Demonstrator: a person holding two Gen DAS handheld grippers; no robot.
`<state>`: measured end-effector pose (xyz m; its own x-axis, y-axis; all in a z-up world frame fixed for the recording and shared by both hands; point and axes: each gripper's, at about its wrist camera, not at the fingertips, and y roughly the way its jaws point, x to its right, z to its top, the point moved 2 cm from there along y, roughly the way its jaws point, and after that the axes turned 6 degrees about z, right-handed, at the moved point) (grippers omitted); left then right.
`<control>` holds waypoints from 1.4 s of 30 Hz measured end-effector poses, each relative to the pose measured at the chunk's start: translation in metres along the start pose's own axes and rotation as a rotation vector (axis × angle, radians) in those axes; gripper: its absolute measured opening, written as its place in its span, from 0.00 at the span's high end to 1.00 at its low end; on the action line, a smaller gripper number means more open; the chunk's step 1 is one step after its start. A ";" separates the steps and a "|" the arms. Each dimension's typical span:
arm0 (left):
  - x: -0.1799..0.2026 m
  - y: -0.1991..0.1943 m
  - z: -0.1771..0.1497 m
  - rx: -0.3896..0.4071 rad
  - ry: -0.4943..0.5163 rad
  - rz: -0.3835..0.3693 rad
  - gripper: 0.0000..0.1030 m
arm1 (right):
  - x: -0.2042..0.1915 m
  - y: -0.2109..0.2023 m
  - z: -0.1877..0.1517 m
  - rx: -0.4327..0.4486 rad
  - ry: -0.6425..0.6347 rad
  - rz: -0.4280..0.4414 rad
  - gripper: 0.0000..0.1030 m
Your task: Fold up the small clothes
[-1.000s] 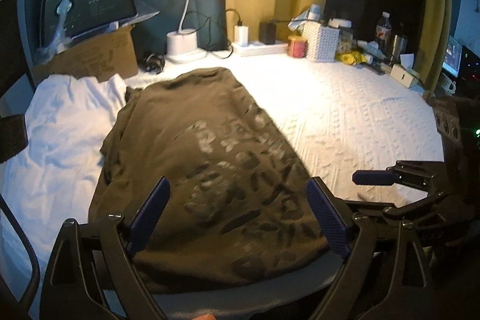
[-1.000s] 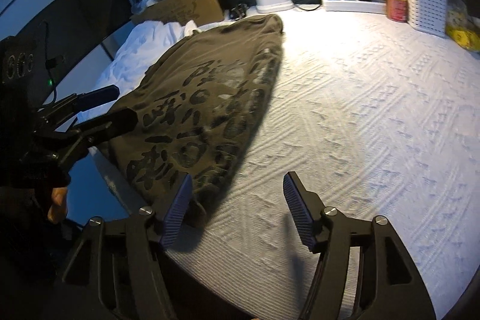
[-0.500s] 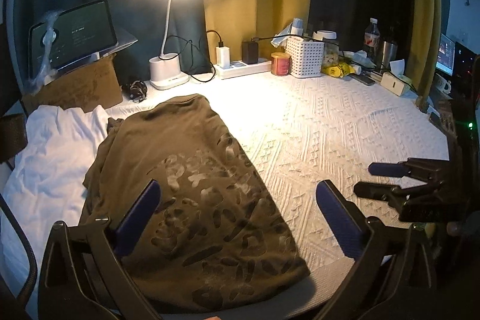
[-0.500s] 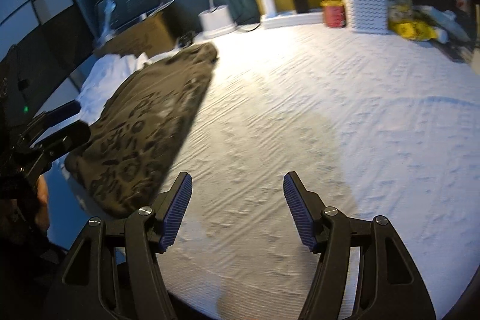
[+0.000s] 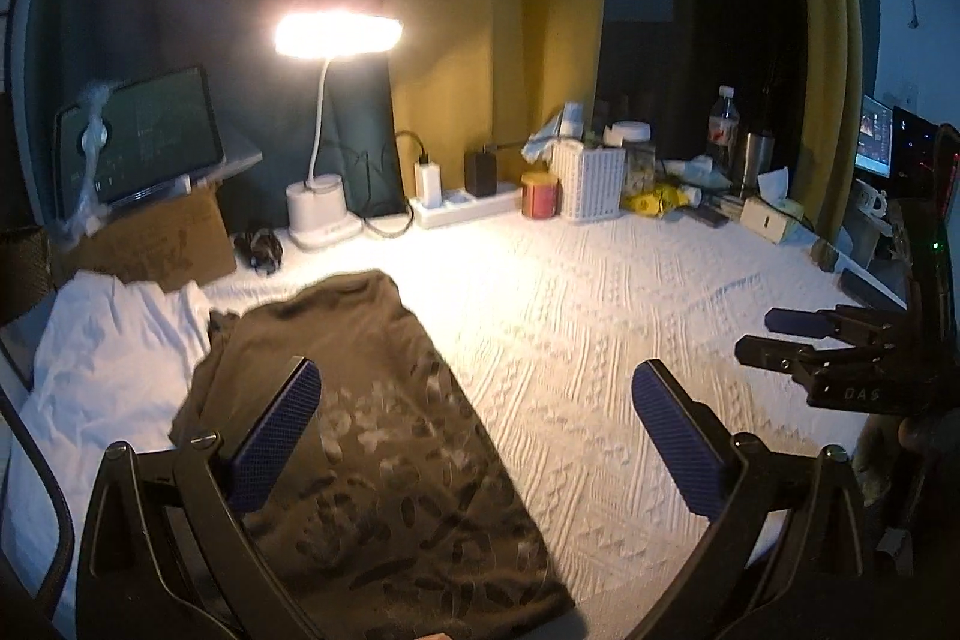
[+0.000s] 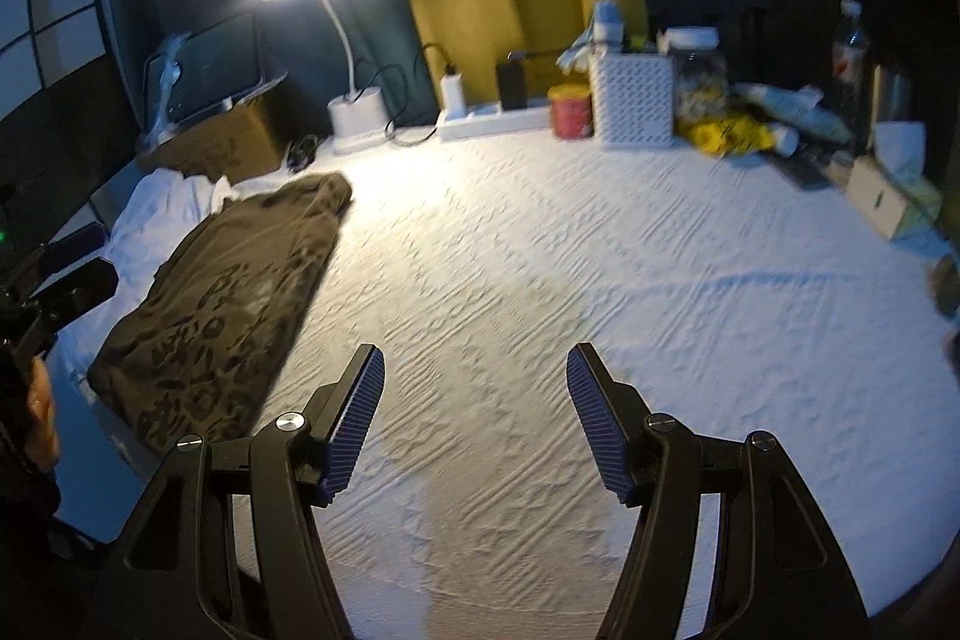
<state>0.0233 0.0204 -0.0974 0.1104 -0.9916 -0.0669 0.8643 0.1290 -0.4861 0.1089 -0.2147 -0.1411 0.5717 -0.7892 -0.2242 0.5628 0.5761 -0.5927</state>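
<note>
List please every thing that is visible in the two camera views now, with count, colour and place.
folded shirt: 1, olive with dark print, left part of the bedspread
white cloth: 1, crumpled, left of the shirt
bedspread: 1, white, textured, covers the surface
desk lamp: 1, white, lit, back left
cardboard box: 1, brown, back left
tablet: 1, dark screen, on the box
power strip: 1, white, back centre
red tin: 1, beside the basket
basket: 1, white, back centre
bottle: 1, clear, back right
tissue box: 1, pale, right
left gripper: open, empty
right gripper: open, empty
</note>
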 end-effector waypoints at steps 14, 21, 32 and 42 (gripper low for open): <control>0.001 -0.037 0.028 0.205 0.046 0.052 0.01 | 0.001 -0.051 0.039 0.156 -0.049 -0.097 0.35; -0.006 -0.052 0.040 0.272 0.021 0.052 0.01 | -0.007 -0.081 0.056 0.254 -0.080 -0.133 0.30; -0.022 -0.073 0.055 0.360 -0.028 0.077 0.01 | -0.019 -0.126 0.075 0.381 -0.120 -0.174 0.29; -0.043 -0.088 0.061 0.389 -0.059 0.114 0.01 | -0.040 -0.153 0.086 0.490 -0.168 -0.262 0.29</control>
<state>-0.0277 0.0519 0.0014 0.2342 -0.9711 -0.0460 0.9647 0.2380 -0.1123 0.0510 -0.2525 0.0248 0.4407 -0.8971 0.0312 0.8860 0.4291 -0.1759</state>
